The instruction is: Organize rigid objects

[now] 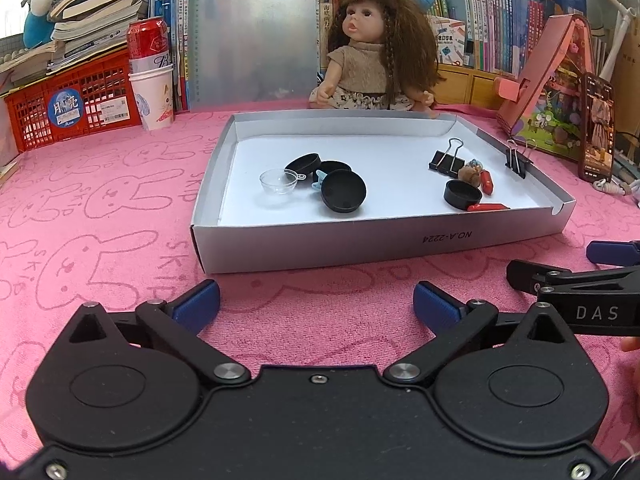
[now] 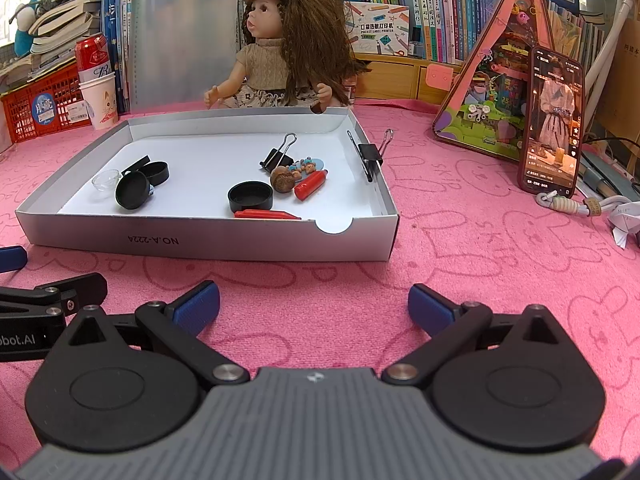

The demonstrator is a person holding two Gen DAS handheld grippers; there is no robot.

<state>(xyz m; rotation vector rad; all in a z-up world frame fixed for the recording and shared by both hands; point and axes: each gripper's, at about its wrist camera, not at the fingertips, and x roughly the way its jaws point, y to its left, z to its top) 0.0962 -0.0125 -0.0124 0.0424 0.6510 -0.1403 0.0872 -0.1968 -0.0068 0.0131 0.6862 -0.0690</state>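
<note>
Pink towelling printed with rabbit outlines covers the surface (image 1: 120,208), and on it sits a shallow white cardboard tray (image 1: 360,244) marked NO.A-2224 on its near wall. Inside, toward its left end, lie a clear plastic bowl (image 1: 279,181), a black round lid (image 1: 343,191) tilted on edge, and two more black round pieces (image 1: 303,164) behind it, with a small light-blue item between them that I cannot identify. Toward the right end are a black binder clip (image 1: 447,157), a black round cap (image 1: 462,195), a brown acorn-like charm (image 2: 282,179), and two red crayon-shaped pieces (image 2: 311,185) — one just beside the charm, one flat along the near wall (image 2: 266,214). A second binder clip (image 2: 370,156) is clamped on the tray's right wall.

My left hand-held gripper (image 1: 316,304) hovers over the cloth in front of the tray, fingers spread apart and holding nothing; my right hand-held gripper (image 2: 314,304) does the same, just beside it.

Behind the tray sits a long-haired doll (image 1: 368,56), with a red can (image 1: 147,42) in a paper cup (image 1: 154,98) beside a red basket (image 1: 68,104) at the left. Only the right view shows fully the phone (image 2: 552,120) propped against a pink triangular toy house (image 2: 504,80) — and the bear figures behind the acorn charm.
</note>
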